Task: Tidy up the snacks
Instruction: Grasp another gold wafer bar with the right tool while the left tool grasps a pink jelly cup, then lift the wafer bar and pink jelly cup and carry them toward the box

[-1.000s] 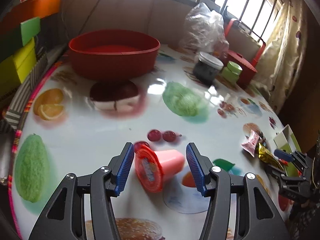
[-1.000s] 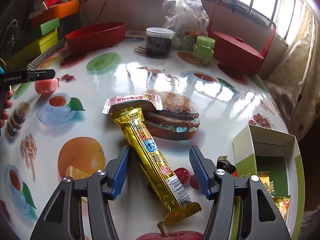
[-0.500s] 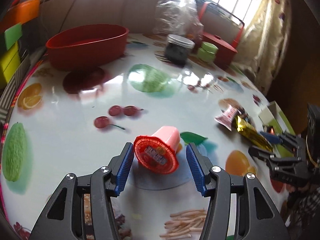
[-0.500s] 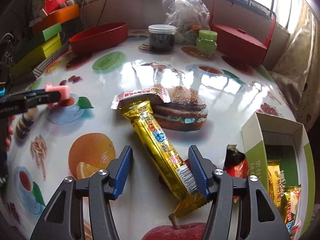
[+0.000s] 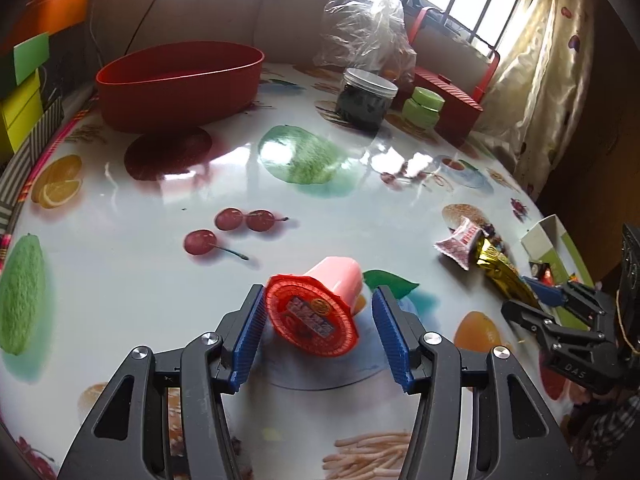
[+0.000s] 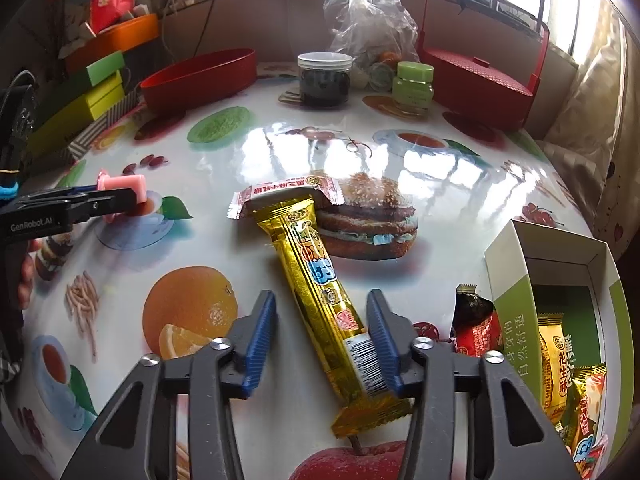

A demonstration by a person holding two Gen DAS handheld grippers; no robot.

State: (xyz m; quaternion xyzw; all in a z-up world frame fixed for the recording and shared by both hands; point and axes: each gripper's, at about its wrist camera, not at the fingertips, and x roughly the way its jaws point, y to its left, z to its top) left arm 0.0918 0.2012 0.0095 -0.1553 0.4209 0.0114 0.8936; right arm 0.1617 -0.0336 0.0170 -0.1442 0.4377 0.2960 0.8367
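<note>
Where jelly cup lies, open tabletop around.

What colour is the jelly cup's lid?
Red, on a pink jelly cup; clearest in the left wrist view.

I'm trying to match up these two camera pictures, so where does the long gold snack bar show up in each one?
Left wrist view: the gold snack bar lies far right, beside the right gripper.
Right wrist view: it runs diagonally through the centre, its lower end between the closing jaws, the right pad at its barcode end.
Shared landmark: the dark jar with a clear lid at the table's far side.
</note>
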